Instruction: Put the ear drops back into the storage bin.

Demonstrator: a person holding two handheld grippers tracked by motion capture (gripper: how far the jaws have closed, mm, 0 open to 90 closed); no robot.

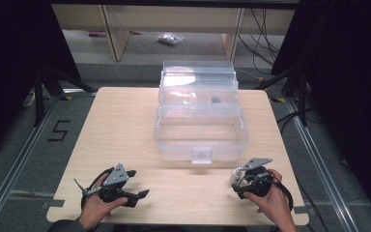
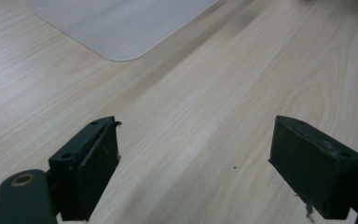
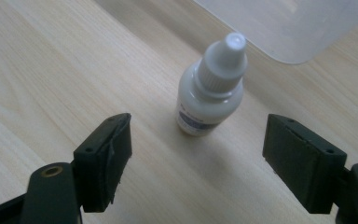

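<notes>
A small white dropper bottle point(image 3: 212, 93) with a white cap and a dark label stands upright on the wooden table, just past my right gripper's point(image 3: 198, 149) open jaws and apart from both pads. In the high view the bottle point(image 1: 234, 176) is at the front right, by the right gripper point(image 1: 238, 186). A clear plastic box point(image 1: 200, 130) with its lid raised sits mid-table. My left gripper point(image 1: 137, 183) rests at the front left, held by a hand. Its jaws point(image 2: 193, 154) are open over bare wood.
A corner of the clear box point(image 2: 121, 23) lies ahead of the left jaws, and another corner point(image 3: 298, 28) lies behind the bottle. A small dark item point(image 1: 216, 100) is inside the box. Cables and frame legs flank the table point(image 1: 121, 145).
</notes>
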